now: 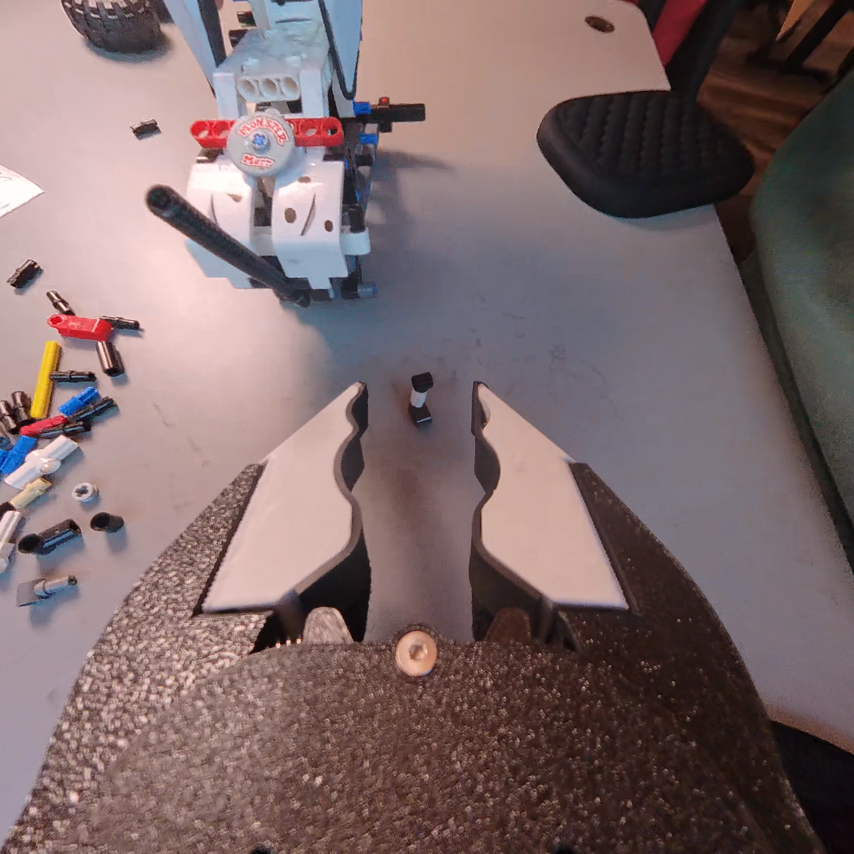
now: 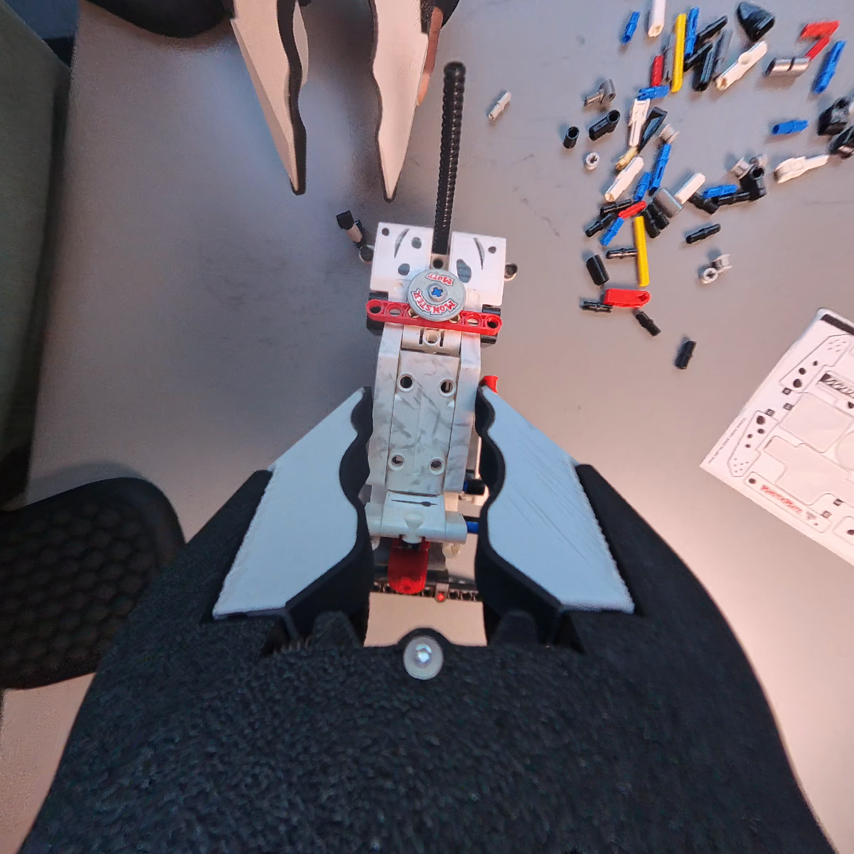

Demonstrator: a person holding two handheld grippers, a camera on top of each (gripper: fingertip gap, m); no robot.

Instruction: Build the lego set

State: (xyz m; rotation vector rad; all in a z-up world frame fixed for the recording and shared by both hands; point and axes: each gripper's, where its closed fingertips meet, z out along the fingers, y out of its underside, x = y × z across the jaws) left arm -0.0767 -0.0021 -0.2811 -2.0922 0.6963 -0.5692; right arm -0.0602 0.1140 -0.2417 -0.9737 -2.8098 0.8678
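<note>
A part-built white lego model with a red beam, a grey round disc and a black ribbed rod stands on the grey table. My right gripper is shut on the model's white body, one finger on each side. My left gripper is open and empty. A small black-and-white pin piece lies on the table between its fingertips, touching neither. In the right wrist view the left gripper hangs just beyond the model, with the pin beside the model's far corner.
Several loose lego pieces lie scattered to the left, also seen in the right wrist view. A printed white sheet lies nearby. A black tyre sits at the far left. A black chair armrest overlaps the table's right edge. The gap from one gripper's tips to the other's is roughly 12 centimeters.
</note>
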